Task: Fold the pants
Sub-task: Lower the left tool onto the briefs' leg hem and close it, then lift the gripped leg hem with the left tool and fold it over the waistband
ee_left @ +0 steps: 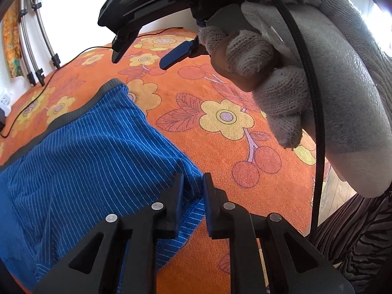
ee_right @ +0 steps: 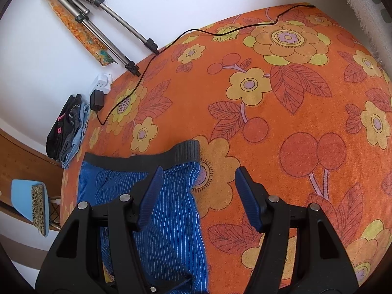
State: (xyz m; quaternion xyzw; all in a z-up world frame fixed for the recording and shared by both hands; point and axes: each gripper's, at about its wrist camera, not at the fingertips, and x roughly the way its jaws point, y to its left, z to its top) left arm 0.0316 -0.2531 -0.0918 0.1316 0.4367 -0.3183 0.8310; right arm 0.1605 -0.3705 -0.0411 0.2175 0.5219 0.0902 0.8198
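Observation:
Blue pants [ee_left: 85, 147] with thin white stripes and a dark grey waistband [ee_right: 137, 159] lie flat on an orange flowered cover [ee_left: 220, 93]. My left gripper [ee_left: 193, 183] is shut on a raised fold at the pants' hem edge, low in the left wrist view. My right gripper [ee_right: 199, 171] stands open over the waistband's right corner, one blue pad [ee_right: 149, 196] above the striped cloth [ee_right: 171, 220] and the other above bare cover. The left wrist view shows the right gripper [ee_left: 140, 60] from the side, held by a gloved hand [ee_left: 281, 78], with nothing between its fingers.
A black cable [ee_right: 245, 27] runs across the far part of the cover [ee_right: 294, 98]. Tripod legs [ee_right: 110, 22], a white power strip [ee_right: 103, 83] and a pile of dark clothes [ee_right: 66, 132] sit along the far-left edge. A blue chair [ee_right: 24, 201] stands beyond it on the left.

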